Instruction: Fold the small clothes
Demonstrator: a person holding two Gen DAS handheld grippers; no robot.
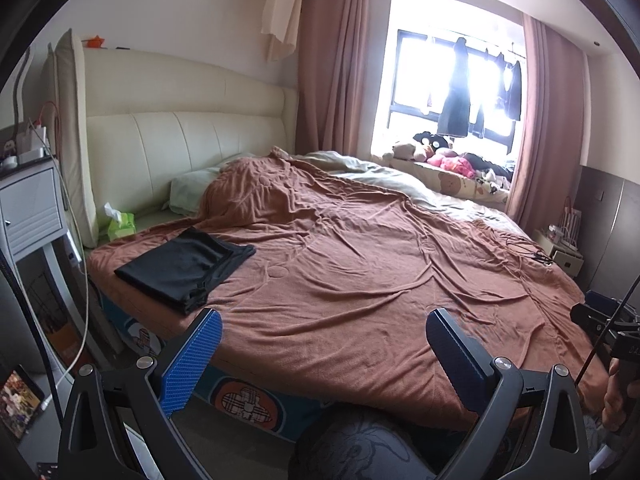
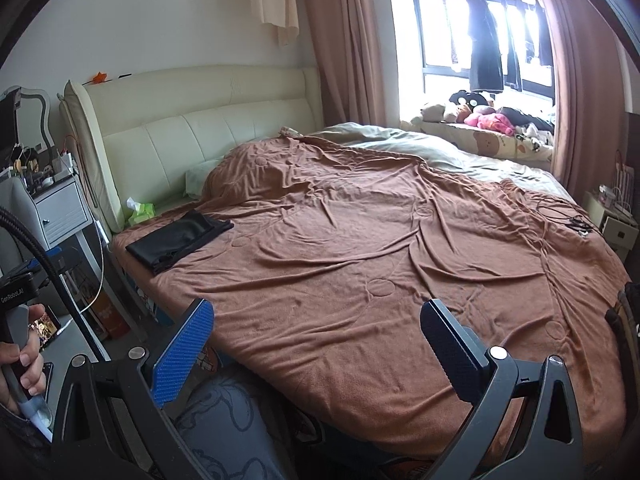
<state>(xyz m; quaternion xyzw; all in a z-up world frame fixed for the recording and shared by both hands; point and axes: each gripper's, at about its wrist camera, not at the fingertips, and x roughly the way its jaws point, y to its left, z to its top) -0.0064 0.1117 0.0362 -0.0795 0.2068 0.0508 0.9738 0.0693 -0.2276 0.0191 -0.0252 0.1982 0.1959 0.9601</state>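
A folded black garment [image 1: 186, 266] lies flat near the left edge of the bed, on the brown blanket [image 1: 360, 264]; it also shows in the right wrist view [image 2: 178, 240]. My left gripper [image 1: 324, 320] is open and empty, held above the bed's near edge, well right of the garment. My right gripper [image 2: 316, 310] is open and empty too, over the near edge of the blanket [image 2: 380, 260]. The right gripper's body shows at the far right of the left wrist view [image 1: 608, 328]. The left hand and its handle show at the left of the right wrist view [image 2: 24, 344].
A cream headboard [image 1: 180, 136] stands at the back. A green tissue pack [image 1: 120, 226] lies by the pillow. A grey nightstand [image 1: 30, 208] with cables stands left of the bed. Black cables [image 1: 532, 254] lie on the blanket's right side. Plush toys [image 1: 440, 156] fill the window sill.
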